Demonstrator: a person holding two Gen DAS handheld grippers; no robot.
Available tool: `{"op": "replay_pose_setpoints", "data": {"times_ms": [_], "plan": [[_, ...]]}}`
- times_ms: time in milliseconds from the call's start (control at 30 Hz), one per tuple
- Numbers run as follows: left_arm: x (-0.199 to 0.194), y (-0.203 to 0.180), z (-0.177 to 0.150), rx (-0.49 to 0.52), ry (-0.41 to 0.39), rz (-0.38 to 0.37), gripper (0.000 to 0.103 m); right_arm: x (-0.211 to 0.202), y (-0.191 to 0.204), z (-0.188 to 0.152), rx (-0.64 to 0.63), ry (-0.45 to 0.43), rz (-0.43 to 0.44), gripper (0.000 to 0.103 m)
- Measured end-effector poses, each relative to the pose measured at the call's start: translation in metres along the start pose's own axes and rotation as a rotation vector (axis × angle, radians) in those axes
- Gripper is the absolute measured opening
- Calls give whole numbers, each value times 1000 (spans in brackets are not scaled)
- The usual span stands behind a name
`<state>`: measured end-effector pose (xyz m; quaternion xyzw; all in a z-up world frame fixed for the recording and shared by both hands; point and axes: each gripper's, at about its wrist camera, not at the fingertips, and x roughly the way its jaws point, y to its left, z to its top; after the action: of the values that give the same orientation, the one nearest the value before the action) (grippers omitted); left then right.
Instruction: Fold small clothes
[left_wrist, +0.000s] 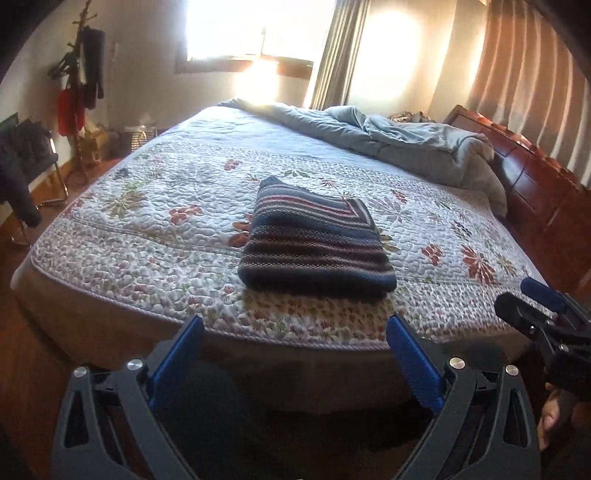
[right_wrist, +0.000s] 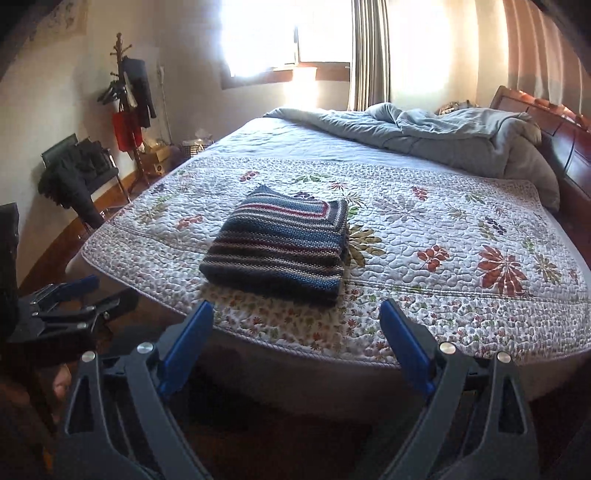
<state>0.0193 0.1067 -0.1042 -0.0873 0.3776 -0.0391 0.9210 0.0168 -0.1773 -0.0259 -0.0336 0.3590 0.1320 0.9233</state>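
One striped knit sweater (left_wrist: 316, 245), folded square on floral quilt (left_wrist: 147, 221); each hand-held gripper (left_wrist: 295, 325) (right_wrist: 295, 314) wide apart, empty.

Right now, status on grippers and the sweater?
Left gripper open, empty, short of the bed. Right gripper the same. Striped sweater lies folded near the bed's front edge. Nothing in the way.

Striped sweater (left_wrist: 316, 243): chunky ribbed knit, matt, coarse weave. Floral quilt (left_wrist: 177, 206) under it: stitched cotton-like cloth, pebbly puckered surface. Duvet (left_wrist: 406, 144) at 1 o'clock: soft smooth fabric, crumpled. Headboard (left_wrist: 524, 173) at 2 o'clock: polished reddish wood, glossy. Left gripper (left_wrist: 295, 328): matt dark plastic arms, shiny metal bolts, ridged blue pads (left_wrist: 413, 365). Right gripper (right_wrist: 295, 314) alike. Coat rack (right_wrist: 127, 107) at 10 o'clock: turned wood.
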Motion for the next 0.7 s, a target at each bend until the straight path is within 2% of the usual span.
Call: {"op": "replay_pose_setpoints", "data": {"times_ms": [167, 300, 467, 700], "plan": [[-22, -1, -5, -35, 12, -50, 99, -15, -2, -10, 36, -32, -12, 91], [-39, -7, -9, -2, -12, 10, 99, -16, -3, -20, 64, -32, -11, 91], [-51, -13, -11, 8, -27, 44, 99, -18, 1, -28, 64, -29, -1, 91], [-48, -13, -12, -10, -7, 29, 99, -14, -2, -31, 60, -15, 14, 91]]}}
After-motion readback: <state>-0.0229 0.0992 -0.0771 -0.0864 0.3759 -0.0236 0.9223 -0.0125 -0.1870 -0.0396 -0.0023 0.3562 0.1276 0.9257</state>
